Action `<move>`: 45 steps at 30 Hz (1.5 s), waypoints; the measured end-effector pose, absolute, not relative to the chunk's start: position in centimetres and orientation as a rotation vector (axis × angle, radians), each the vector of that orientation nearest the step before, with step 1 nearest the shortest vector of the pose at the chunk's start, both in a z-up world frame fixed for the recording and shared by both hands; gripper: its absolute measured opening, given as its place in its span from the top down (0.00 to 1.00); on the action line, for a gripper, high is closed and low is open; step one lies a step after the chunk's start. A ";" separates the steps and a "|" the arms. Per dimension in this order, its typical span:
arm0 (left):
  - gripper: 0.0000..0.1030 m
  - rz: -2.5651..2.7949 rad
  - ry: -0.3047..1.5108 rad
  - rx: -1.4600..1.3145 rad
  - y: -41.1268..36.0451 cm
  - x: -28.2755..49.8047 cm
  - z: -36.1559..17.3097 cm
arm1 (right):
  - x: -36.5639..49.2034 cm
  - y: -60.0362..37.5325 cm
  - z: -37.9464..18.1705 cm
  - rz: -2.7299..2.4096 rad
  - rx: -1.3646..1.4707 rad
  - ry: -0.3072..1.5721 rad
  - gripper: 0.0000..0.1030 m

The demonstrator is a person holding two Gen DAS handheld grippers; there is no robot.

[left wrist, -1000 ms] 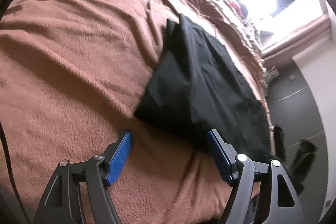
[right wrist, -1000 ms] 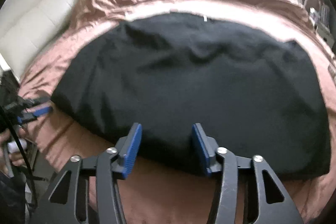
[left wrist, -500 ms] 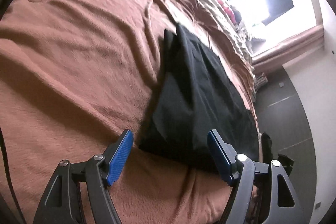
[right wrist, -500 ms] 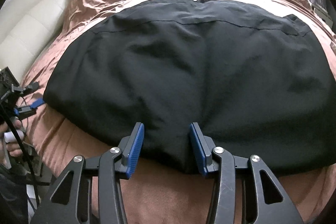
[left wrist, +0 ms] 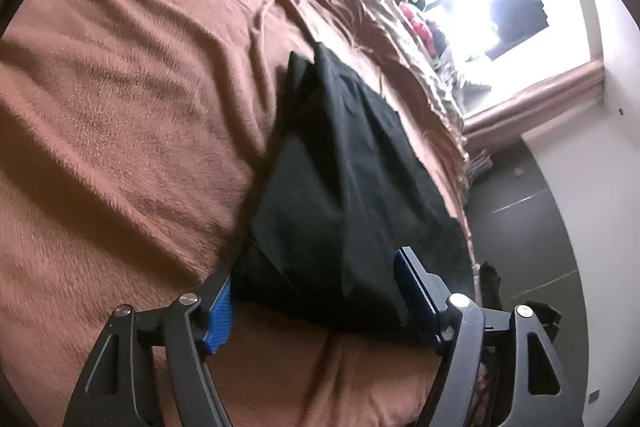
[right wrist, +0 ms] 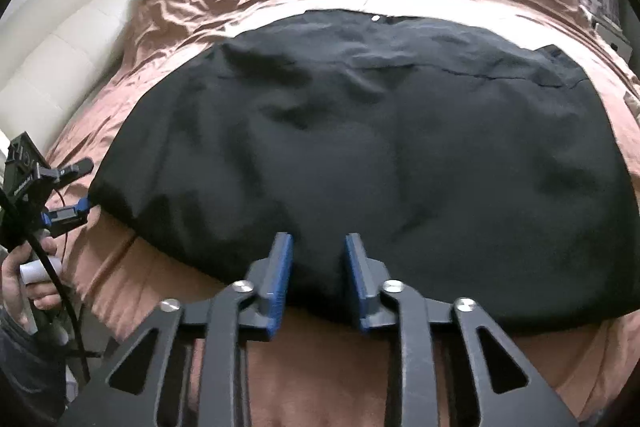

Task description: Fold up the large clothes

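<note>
Left gripper [left wrist: 312, 291]: matte black plastic frame with triangular cut-outs in the arms, round silver screw heads at the pivots, ribbed blue pads lining the jaws. Right gripper [right wrist: 318, 269]: same build, black linkage arms, silver screws, blue pads. Seen from the right wrist camera, the left gripper's black body carries a thin black cable; a dark grey sleeve [right wrist: 16, 359] edge shows beneath it.

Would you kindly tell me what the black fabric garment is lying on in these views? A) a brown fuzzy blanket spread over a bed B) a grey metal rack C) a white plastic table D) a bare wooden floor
A: the black fabric garment lies spread flat on the brown fuzzy blanket, which covers the bed on every side of it.
</note>
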State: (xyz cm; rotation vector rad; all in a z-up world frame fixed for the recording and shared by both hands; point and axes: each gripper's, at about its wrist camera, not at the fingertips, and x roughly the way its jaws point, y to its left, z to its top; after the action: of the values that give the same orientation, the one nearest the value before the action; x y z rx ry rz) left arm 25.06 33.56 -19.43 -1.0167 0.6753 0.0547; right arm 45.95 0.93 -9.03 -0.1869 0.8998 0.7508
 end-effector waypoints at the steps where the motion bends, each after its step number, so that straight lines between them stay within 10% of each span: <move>1: 0.34 0.063 0.667 -1.025 33.5 25.0 -19.4 | 46.0 1.1 -9.2 0.748 -0.197 0.903 0.78; 15: 0.62 0.229 0.752 -1.060 33.7 25.5 -20.7 | 53.1 6.9 -10.2 0.675 -0.241 0.969 0.78; 32: 0.67 0.234 0.795 -1.069 33.5 26.5 -21.2 | 62.8 13.9 -10.5 0.545 -0.214 0.941 0.89; 36: 0.84 0.194 0.748 -1.092 33.5 26.5 -20.1 | 62.8 13.1 -9.4 0.595 -0.137 0.975 0.89; 45: 0.87 0.077 0.618 -0.995 31.6 27.3 -12.9 | 55.1 7.0 -6.2 0.729 -0.099 0.894 0.89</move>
State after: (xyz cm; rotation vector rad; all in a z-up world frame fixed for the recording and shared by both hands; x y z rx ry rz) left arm 27.27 31.63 -12.93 -0.9947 0.6185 0.0770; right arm 55.14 6.98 -6.15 -0.0994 0.8944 0.7286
